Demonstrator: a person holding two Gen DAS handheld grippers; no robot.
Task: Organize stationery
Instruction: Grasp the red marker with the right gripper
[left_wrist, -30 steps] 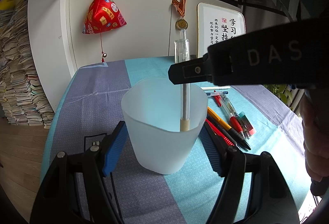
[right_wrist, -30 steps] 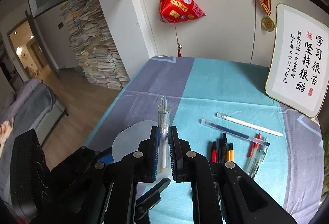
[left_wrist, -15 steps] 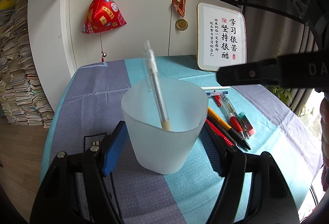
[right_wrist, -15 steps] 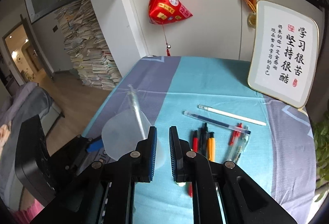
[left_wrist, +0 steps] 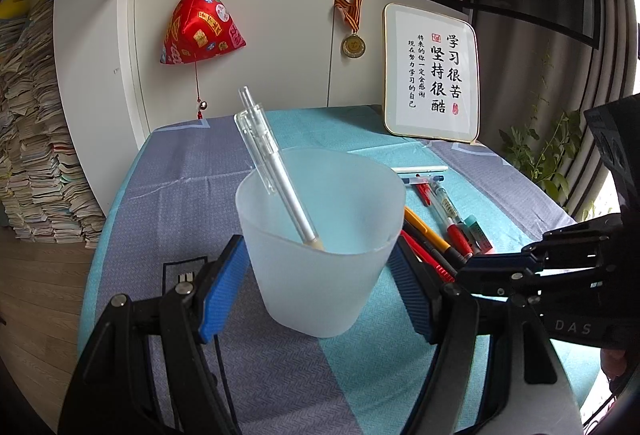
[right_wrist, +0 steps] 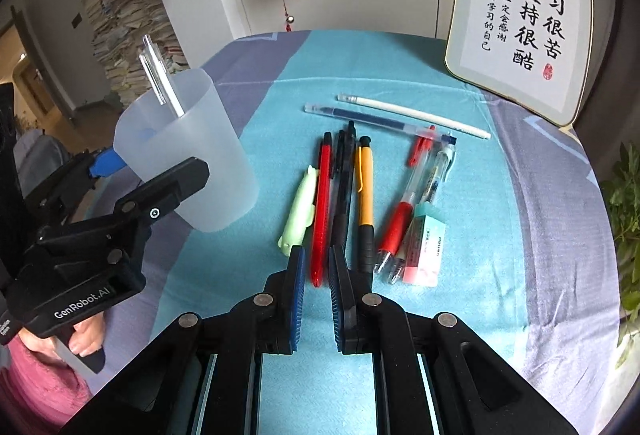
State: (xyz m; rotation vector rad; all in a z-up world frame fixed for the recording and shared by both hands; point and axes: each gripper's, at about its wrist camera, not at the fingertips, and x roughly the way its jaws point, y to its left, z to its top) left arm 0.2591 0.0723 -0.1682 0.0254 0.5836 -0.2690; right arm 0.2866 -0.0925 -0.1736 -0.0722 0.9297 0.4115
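The bench (right_wrist: 500, 235) wears a blue-and-grey cloth. Left tongs (left_wrist: 320, 267) squeeze a cloudy plastic cup (left_wrist: 320, 247); right tongs (right_wrist: 317, 255) are clenched, empty.

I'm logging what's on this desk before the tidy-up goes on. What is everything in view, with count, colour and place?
cup: 1, frosted white, left on the table, held by the left gripper
clear pen: 1, leaning in the cup
green pen: 1, pale green, nearest the cup
red pen: 1, beside the green pen
black pen: 1, beside the red pen
orange pen: 1, right of the black pen
red-grip pen: 1, clear
eraser: 1, teal and pink
blue pen: 1, lying crosswise
white pen: 1, behind the blue pen
calligraphy plaque: 1, against the wall
red ornament: 1, hanging
medal: 1, gold, hanging
left gripper: shut on the cup
right gripper: shut, empty, above the red pen
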